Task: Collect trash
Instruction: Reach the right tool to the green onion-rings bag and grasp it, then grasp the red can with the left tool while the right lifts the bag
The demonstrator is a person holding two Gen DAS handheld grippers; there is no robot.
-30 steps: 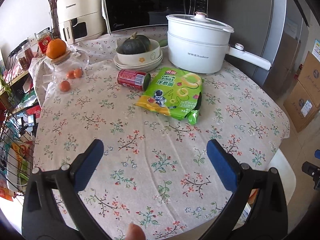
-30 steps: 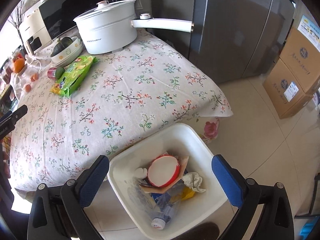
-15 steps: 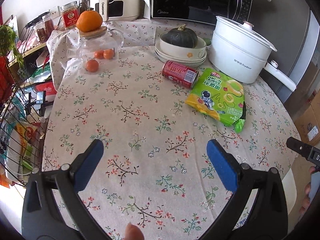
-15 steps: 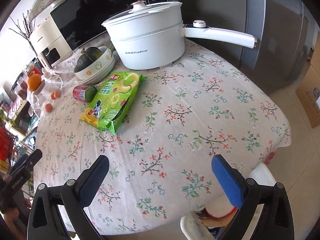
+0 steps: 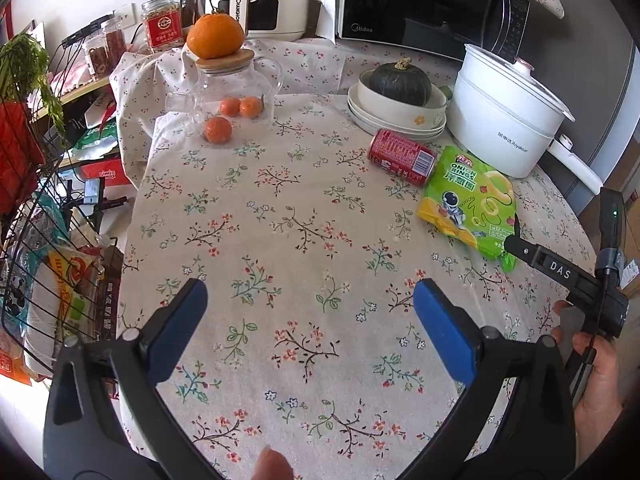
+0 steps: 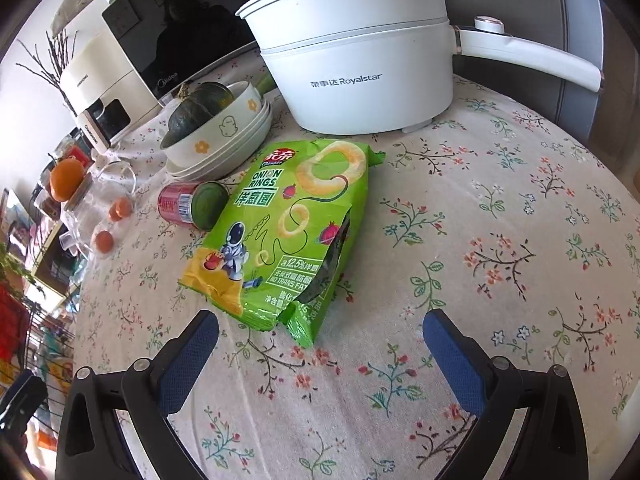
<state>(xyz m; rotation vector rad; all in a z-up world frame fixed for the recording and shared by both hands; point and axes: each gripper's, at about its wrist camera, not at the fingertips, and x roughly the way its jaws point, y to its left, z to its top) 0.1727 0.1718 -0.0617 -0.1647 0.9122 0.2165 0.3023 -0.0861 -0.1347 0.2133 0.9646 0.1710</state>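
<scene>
A second ago my right gripper hung over the white bin beside the table; now that bin is out of view and I am low over the floral tablecloth, close behind the green onion-ring bag. The bag has grown large in the right wrist view and lies flat just ahead of my fingertips at 12 o'clock, its torn lower end nearest me, between the lines of my two blue pads but not touching either. My right jaws stand wide apart and hold nothing.

My left gripper has swung too: the bag, once at 12 o'clock, now sits off at 2 o'clock, and the oranges and glass jar have come toward 11 o'clock. The left jaws are spread wide over bare cloth, holding nothing and touching nothing I can see. The right gripper's black body now shows at 3 o'clock in the left view, with the hand gripping it.

The red can lies on its side at the bag's far left corner, touching it or nearly so. Beyond them stand the stacked bowls with the dark squash and the white pot at 12 o'clock
</scene>
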